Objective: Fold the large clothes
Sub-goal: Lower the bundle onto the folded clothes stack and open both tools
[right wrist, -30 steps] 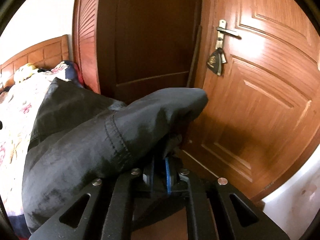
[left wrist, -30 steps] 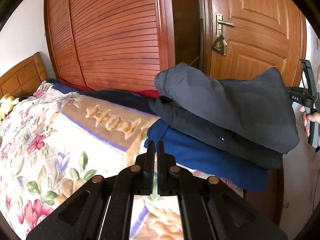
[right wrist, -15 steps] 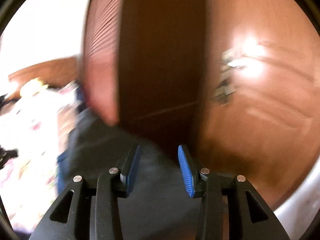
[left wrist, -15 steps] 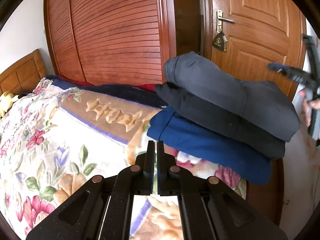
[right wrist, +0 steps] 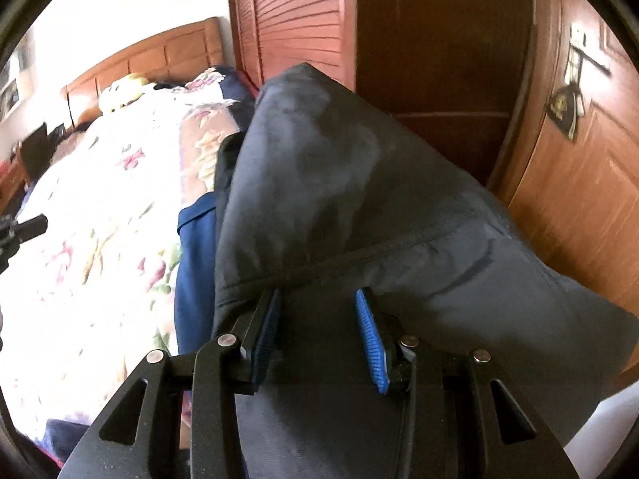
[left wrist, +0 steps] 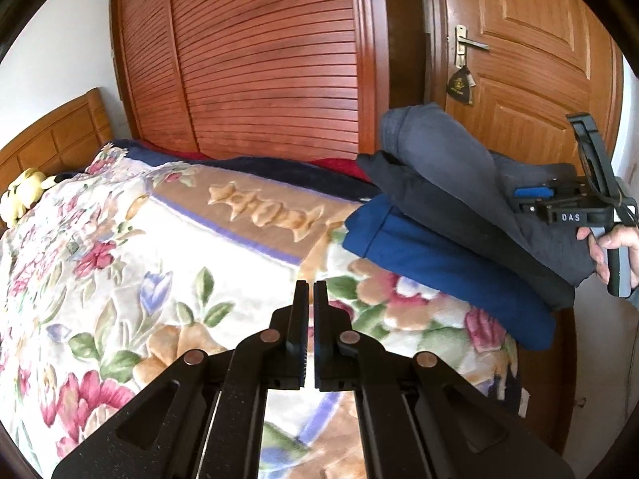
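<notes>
Three folded garments are stacked at the bed's foot corner: a grey one (left wrist: 459,163) on top, a black one (left wrist: 431,207) under it, a blue one (left wrist: 439,263) at the bottom. My right gripper (right wrist: 317,295) is open just above the grey garment (right wrist: 359,199), and its blue pads (right wrist: 369,335) hold nothing. In the left wrist view the right gripper (left wrist: 531,195) sits at the stack's right end, held by a hand (left wrist: 611,243). My left gripper (left wrist: 310,285) is shut and empty over the floral blanket (left wrist: 139,259), short of the stack.
A louvred wooden wardrobe (left wrist: 271,60) stands behind the bed. Right of it is a wooden door (left wrist: 531,60) with a dark pouch (left wrist: 459,86) hanging from its handle. A headboard (left wrist: 52,131) and a yellow plush toy (left wrist: 24,195) are at the far left.
The right gripper let go of the grey garment's edge and opened, then swung left to face the bed. The grey garment settled flatter on the stack. The left gripper shifted slightly.
</notes>
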The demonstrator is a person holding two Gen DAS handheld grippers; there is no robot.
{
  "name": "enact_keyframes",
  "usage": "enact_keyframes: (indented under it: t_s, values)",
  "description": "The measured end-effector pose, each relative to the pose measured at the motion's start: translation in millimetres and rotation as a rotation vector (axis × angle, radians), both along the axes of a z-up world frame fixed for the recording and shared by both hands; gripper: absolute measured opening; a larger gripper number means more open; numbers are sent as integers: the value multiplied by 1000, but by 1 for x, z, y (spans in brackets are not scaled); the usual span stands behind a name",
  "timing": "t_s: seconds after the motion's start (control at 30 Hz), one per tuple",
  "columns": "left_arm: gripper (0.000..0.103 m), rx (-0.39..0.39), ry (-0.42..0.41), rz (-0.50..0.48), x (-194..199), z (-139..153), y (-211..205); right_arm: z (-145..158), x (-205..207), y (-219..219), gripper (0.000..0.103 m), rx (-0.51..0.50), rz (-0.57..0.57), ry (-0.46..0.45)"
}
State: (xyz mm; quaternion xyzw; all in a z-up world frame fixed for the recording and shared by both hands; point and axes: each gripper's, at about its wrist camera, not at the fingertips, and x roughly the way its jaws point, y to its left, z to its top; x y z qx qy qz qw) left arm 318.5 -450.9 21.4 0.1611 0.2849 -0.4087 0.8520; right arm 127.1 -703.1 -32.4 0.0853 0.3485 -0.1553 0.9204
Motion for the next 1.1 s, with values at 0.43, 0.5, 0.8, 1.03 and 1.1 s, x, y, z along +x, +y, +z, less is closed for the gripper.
enact_keyframes:
  t_s: [0.43,0.5,0.8,1.03,1.1]
  values:
    - [4,-58,109,-160,13,17,-92,-8,12,16,62,-29,33,41]
    - [11,-83,132,-200,16,24,-128,-12,9,13,63,-2,48,16]
    - [22,-92,235,-222,33,3,-226,-31,-2,27,72,-20,99,-60]
    - [22,-73,313,-194,38,-13,-237,-38,-4,29,75,-18,103,-78]
    - [22,-35,320,-168,34,-17,-241,-37,-5,29,75,-14,110,-81]
